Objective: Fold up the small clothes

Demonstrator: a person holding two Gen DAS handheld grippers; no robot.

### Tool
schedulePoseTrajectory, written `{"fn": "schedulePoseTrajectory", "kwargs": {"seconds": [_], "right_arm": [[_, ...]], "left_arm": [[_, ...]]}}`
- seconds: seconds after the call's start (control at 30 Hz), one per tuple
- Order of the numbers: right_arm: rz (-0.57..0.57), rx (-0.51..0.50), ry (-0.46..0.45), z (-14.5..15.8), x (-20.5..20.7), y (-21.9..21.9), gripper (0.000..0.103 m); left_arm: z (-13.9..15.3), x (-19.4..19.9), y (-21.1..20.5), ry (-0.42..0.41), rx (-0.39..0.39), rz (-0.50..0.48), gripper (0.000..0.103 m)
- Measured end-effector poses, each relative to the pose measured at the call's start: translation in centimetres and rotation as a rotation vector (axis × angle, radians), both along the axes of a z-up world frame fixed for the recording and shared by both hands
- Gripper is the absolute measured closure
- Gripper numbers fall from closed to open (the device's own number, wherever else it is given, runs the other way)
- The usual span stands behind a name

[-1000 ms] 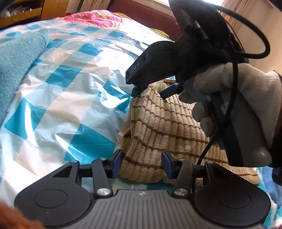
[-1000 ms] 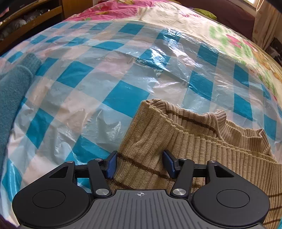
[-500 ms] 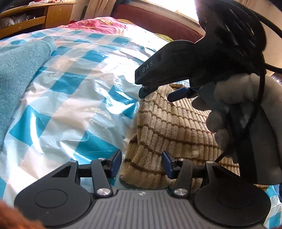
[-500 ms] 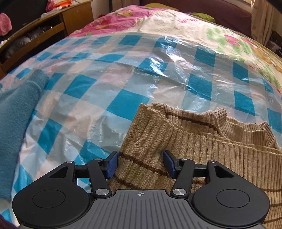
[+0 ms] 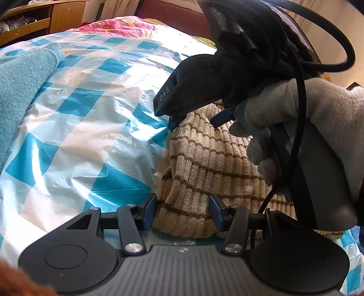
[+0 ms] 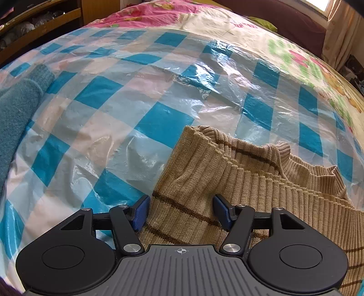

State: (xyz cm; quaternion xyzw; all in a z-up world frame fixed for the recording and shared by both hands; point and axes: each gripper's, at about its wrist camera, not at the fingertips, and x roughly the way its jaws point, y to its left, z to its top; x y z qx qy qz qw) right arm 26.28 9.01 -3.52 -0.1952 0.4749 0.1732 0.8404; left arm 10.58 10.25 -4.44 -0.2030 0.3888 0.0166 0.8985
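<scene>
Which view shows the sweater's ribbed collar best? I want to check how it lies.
The right wrist view: the collar of the tan striped sweater shows fully, lying on the checked plastic sheet. The left wrist view shows only the sweater's folded body; the right gripper and gloved hand block the far end.

Before me a bed (image 6: 295,57) fills most of the frame, covered by a blue-and-white checked plastic sheet (image 6: 163,118) over pink floral bedding (image 6: 154,11). A wooden shelf unit (image 6: 45,20) stands upper left. Daylight enters a window (image 6: 329,4) upper right, beside beige curtains (image 6: 341,34).
</scene>
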Motion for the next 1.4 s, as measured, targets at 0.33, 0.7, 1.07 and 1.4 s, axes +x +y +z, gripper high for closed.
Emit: {"fn": "schedulePoseTrajectory", "kwargs": {"seconds": [0.33,0.7,1.07,1.4], "right_arm": [[-0.014,0.034,-0.002,1.2,-0.9,-0.3,0.042],[-0.021,0.020,0.031,0.5,0.1,-0.1,0.038],[-0.026,0.005,0.016,-0.4,0.4,0.1,0.038],[-0.027,0.092,0.006,1.2,-0.6,-1.7,0.039]], "left_arm": [[0.4,-0.6,-0.1,-0.017,0.012,0.008,0.051],[0.1,-0.4,-0.1,-0.005,-0.019,-0.010,0.050],[0.0,-0.1,-0.2,-0.004,-0.027,-0.018,0.050],[0.0,-0.2,-0.4,-0.013,0.034,0.003,0.050]]}}
